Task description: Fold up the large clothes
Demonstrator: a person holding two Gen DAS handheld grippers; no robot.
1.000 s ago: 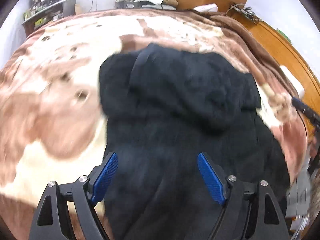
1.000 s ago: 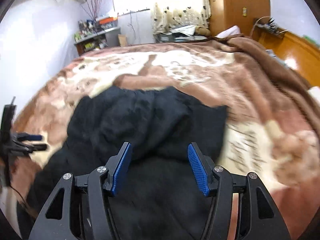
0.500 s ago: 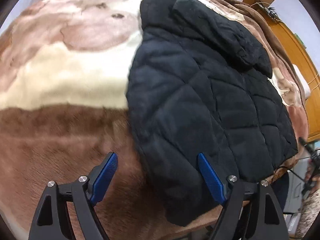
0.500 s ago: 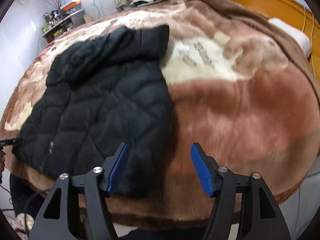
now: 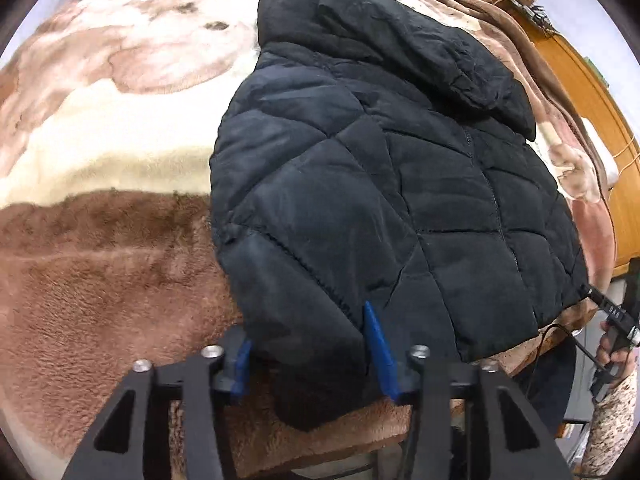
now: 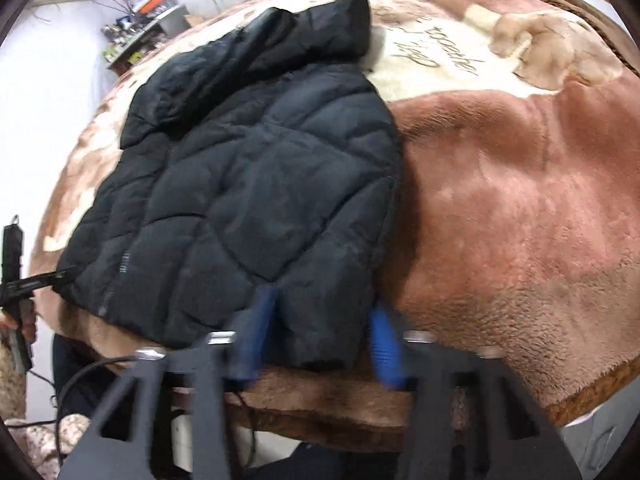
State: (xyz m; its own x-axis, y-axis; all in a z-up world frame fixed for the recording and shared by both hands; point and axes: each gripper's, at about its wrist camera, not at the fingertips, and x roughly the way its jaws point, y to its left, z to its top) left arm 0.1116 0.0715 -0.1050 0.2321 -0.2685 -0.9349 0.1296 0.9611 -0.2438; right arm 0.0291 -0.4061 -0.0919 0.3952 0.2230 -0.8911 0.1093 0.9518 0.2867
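Likely a home bedroom: plush blanket (image 6: 520, 184) covering a bed, cluttered shelf (image 6: 148, 24).

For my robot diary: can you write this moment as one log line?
left gripper: closing on jacket hem corner | right gripper: closing on other corner | blanket: underneath

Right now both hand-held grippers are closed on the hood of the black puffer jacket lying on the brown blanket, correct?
Not the hood. The left hand-held gripper and right hand-held gripper each clamp a bottom hem corner of the black puffer jacket on the brown blanket; both wrist views show the hood at the far end.
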